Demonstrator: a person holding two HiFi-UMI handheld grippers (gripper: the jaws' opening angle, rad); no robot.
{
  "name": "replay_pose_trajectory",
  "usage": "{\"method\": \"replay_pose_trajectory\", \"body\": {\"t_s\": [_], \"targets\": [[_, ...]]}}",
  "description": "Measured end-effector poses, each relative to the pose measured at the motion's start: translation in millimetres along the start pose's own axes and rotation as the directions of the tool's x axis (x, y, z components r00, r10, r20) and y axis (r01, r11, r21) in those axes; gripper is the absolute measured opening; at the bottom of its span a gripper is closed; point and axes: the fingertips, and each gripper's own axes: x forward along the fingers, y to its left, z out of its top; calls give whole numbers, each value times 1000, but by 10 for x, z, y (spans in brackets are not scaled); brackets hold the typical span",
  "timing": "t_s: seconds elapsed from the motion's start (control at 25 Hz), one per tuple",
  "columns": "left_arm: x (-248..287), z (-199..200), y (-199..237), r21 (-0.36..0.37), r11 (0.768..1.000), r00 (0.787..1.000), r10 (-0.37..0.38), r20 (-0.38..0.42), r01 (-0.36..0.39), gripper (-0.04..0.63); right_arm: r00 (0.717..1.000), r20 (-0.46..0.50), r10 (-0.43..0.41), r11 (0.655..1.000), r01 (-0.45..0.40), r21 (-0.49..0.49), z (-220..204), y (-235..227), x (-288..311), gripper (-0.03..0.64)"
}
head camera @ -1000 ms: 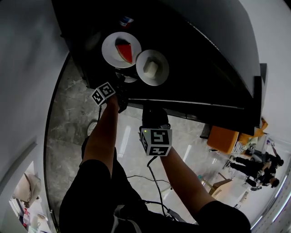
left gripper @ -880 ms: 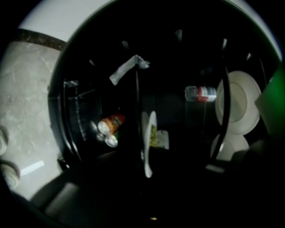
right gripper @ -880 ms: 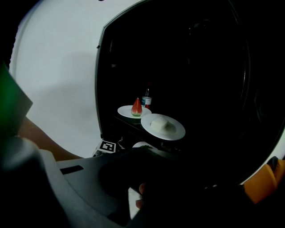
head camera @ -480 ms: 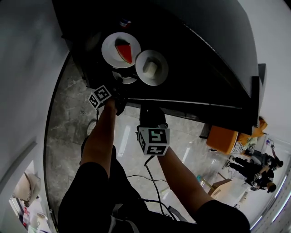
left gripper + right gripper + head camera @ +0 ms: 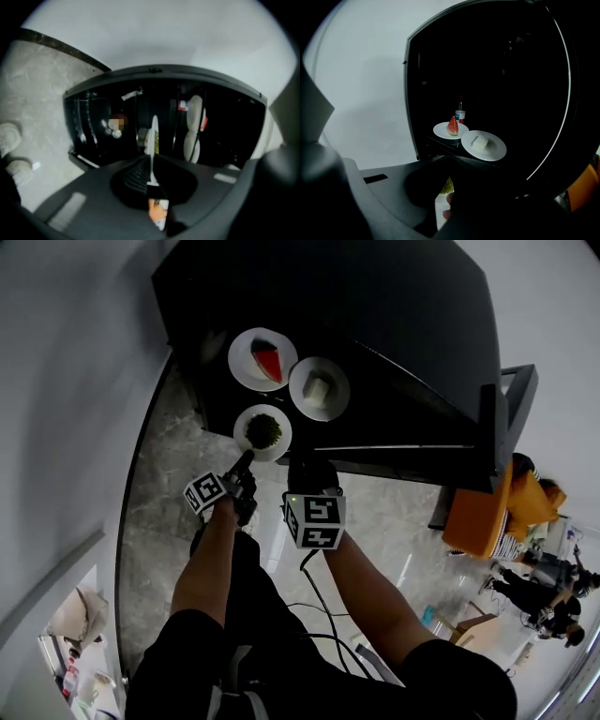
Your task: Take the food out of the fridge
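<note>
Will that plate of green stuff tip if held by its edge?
Probably stiff: the plate is flat though the left gripper, jaws just closed, pinches only its rim. It looks glazed, so may slip or droop. The greens sit loose and might slide.

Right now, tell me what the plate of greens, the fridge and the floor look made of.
Plate of greens: glazed white ceramic or melamine, by its smooth, even white rim.
Fridge: dark painted metal or plastic, uniformly black with a faint sheen.
Floor: polished grey stone or stone-look tile, mottled with glossy reflections.
</note>
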Motion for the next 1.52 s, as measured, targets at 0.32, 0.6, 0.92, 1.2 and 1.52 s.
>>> {"method": "replay_pose_trajectory", "body": {"t_s": [0.32,0.6,0.92,1.2,1.52], "targets": [[-1009,-39,-740,-5,999,999,-42,29,42,11,999,34,-3,999,1,42,334,187,-301,-8],[-1534,51,-1832,20,998,997,-65,30,64,11,998,55,-40,993,33,110,550,87,-694,-8],[-1907,-150,-3069,96,994,993,-49,-106,59,11,991,131,-34,992,17,128,1014,-50,-1114,-8],[-2142,-19,-3909,149,988,996,-21,-83,33,12,984,167,-63,980,29,196,1277,-121,-1172,-8],[-2155,-4,-4549,168,982,995,-78,-67,88,12,981,186,-56,980,19,196,1368,-58,-1255,-8]]}}
